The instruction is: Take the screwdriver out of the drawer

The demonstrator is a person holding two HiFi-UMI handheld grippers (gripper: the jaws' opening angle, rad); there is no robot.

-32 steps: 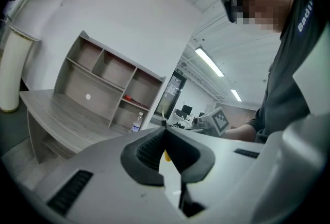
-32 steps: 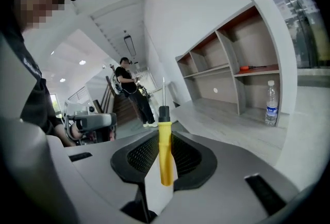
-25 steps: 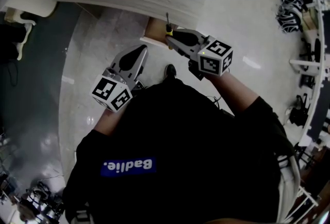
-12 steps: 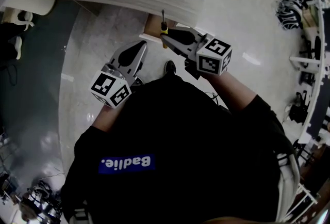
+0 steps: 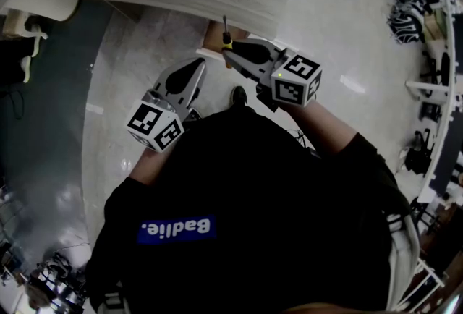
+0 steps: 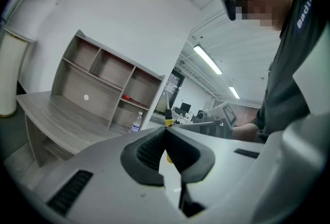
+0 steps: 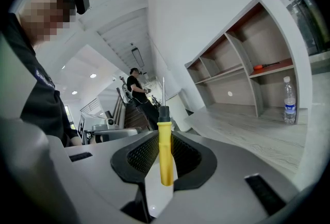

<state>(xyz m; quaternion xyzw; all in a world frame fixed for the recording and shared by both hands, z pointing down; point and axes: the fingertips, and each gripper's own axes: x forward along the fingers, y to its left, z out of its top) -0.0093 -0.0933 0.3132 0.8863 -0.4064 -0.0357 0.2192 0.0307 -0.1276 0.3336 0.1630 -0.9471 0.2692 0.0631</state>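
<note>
The left claw [image 6: 166,131] has its 2 jaws closed tip to tip, with nothing between them. The right claw [image 7: 164,135] is clamped on the yellow handle of the screwdriver [image 7: 165,158], whose shaft stands upright above the pads. In the head view both forearms reach forward from the torso. The 2 claws are side by side without touching, the right one slightly further ahead.

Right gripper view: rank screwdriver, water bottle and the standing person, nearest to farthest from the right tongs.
1. Screwdriver, gripped in the right tongs.
2. Water bottle, on the desk, right.
3. Standing person, far back, centre-left.
</note>
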